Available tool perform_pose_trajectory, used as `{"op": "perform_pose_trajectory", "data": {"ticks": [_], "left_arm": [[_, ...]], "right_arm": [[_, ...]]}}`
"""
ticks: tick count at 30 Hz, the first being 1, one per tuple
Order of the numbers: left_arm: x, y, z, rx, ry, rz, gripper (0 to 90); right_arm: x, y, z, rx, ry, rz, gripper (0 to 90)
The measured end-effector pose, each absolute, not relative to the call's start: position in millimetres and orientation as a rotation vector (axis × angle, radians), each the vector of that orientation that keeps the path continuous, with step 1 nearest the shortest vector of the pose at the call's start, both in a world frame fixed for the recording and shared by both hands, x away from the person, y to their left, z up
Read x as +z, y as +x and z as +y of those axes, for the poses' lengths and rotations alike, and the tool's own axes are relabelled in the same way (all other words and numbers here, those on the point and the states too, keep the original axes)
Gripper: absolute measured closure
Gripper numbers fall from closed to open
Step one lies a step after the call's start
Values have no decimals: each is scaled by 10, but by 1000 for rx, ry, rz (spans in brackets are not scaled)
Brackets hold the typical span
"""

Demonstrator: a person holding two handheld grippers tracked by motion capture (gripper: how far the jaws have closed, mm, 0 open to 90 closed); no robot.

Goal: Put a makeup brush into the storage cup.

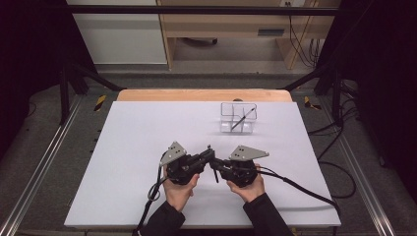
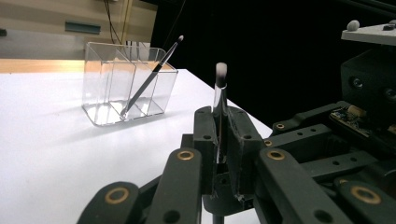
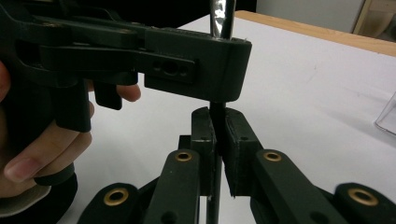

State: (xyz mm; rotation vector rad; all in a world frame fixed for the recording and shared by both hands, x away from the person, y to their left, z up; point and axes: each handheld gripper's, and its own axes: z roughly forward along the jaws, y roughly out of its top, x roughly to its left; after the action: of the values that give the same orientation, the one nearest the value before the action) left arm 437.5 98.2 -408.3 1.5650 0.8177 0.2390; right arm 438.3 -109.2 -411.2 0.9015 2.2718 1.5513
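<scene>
Your left gripper (image 2: pixel 219 135) has its fingers clamped on a small brush (image 2: pixel 220 88), bristles up, above the white bench (image 1: pixel 147 147). Your right gripper (image 3: pixel 215 140) has its fingers clamped on the same brush's handle just below. A second brush (image 2: pixel 149 79) leans in the clear organizer (image 2: pixel 107 88) well beyond.

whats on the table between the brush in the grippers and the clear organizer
Nothing: in the high view, bare white table runs from the held brush to the clear organizer. The left gripper view shows the same empty stretch.
</scene>
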Motion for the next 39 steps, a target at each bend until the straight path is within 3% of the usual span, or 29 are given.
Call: {"op": "perform_pose_trajectory", "data": {"ticks": [11, 16, 25, 39], "left_arm": [[-3917, 4370, 1238, 294, 1617, 781, 502], [-3897, 4366, 1436, 325, 1654, 778, 402], [-3955, 4343, 1744, 364, 1702, 788, 280], [-4069, 4348, 1908, 404, 1792, 815, 137]], "right_arm": [[-4077, 4409, -1125, 1529, 915, 2240, 842], [-4038, 4416, -1162, 1510, 917, 2219, 842], [-3943, 4460, -1236, 1530, 942, 2162, 842], [-3813, 4478, -1350, 1539, 969, 2088, 842]]}}
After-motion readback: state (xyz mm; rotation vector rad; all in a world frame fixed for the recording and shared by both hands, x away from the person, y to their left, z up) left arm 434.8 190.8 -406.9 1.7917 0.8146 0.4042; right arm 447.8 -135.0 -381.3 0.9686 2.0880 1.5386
